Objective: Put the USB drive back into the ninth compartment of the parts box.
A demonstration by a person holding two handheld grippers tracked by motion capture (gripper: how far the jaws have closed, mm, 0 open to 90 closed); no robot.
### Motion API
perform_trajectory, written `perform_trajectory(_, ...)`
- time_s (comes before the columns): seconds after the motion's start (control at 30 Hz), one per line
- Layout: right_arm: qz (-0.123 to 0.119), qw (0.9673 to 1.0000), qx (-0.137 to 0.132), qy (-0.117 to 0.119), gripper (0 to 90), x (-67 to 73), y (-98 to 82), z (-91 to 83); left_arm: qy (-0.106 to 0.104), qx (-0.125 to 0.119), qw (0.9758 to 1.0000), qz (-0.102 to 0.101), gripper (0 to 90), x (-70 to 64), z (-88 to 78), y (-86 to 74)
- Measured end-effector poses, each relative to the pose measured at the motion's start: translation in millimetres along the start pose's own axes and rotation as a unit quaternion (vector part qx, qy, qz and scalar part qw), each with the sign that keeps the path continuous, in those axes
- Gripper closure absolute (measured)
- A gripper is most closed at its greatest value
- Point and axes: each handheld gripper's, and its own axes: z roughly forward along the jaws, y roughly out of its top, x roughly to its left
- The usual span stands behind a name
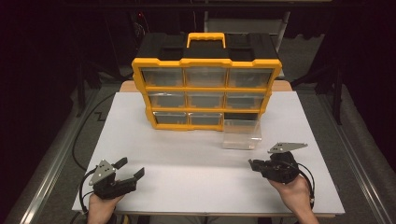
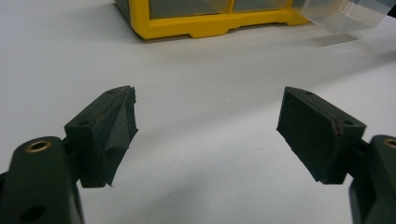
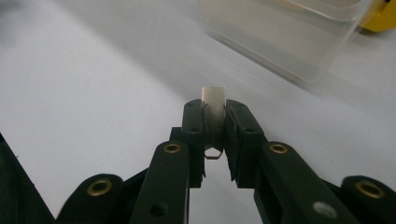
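**Right jaws clamped on a small metal piece, left jaws wide apart**

At the left, near the front left corner of the white table point(image 1: 140, 140), I see my left gripper point(image 1: 131, 168) resting low over the surface. Its jaws stand wide apart and nothing is between them; in the left gripper view the bare table shows between the two black pads point(image 2: 114, 135).

In the middle, toward the far edge of the table, stands the yellow organizer point(image 1: 205, 93) with its clear drawers. One clear drawer point(image 1: 240, 134) is out of it and sits on the table just in front of the organizer's lower right compartment.

At the right, near the front right corner, my right gripper point(image 1: 252, 164) points toward the table's middle. Its jaws are drawn together on a small flat metal piece point(image 3: 214, 105), which stands upright between the pads and sticks out a little past the tips. In the right gripper view the clear drawer lies near, just beyond this piece, not touching it.
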Motion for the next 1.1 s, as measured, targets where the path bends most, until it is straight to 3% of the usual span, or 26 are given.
perform_trajectory(0.43, 0.002, 0.9993, -0.037, 0.004, 79.5, -2.1, 7.5, -13.9, -0.001, 0.000, 1.0000, -0.001, 20.5, -0.1, 0.1, 0.0)
perform_trajectory(1.1, 0.001, 0.9974, -0.072, -0.002, 79.5, -5.5, 20.5, -26.2, -0.003, 0.001, 1.0000, 0.001, 20.6, -0.3, 0.5, 0.1)
